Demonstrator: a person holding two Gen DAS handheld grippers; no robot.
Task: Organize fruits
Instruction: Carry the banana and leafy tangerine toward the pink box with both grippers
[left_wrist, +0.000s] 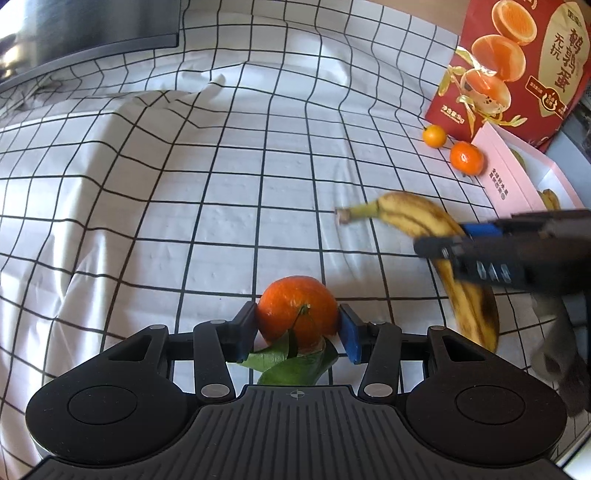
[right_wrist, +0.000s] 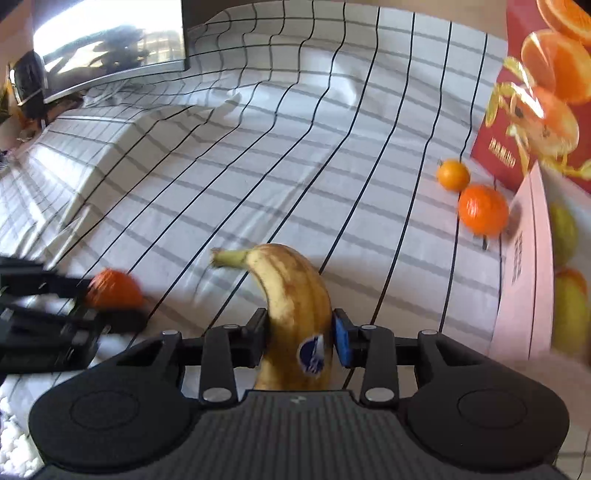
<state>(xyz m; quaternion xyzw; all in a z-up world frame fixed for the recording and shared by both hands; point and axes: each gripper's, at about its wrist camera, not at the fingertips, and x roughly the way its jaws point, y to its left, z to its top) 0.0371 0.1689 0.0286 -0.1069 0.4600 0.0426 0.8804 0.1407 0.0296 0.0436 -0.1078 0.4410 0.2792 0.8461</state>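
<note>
My left gripper (left_wrist: 297, 328) is shut on a leafy orange (left_wrist: 297, 315) just above the checked cloth; it also shows at the left of the right wrist view (right_wrist: 114, 284). My right gripper (right_wrist: 299, 338) is shut on a spotted yellow banana (right_wrist: 295, 295) with a blue sticker, stem pointing away; in the left wrist view the banana (left_wrist: 413, 214) hangs in that gripper (left_wrist: 480, 251) at the right. A small orange (left_wrist: 435, 136) (right_wrist: 453, 174) and a mandarin (left_wrist: 466, 158) (right_wrist: 483, 209) lie by a pink box (left_wrist: 517, 181) (right_wrist: 528, 273) holding yellow-green fruit (right_wrist: 563, 229).
A white cloth with a black grid (left_wrist: 221, 184) covers the table, with wrinkles at the back. A red carton with printed oranges (left_wrist: 524, 62) stands at the back right. A dark monitor (left_wrist: 92, 29) stands at the back left.
</note>
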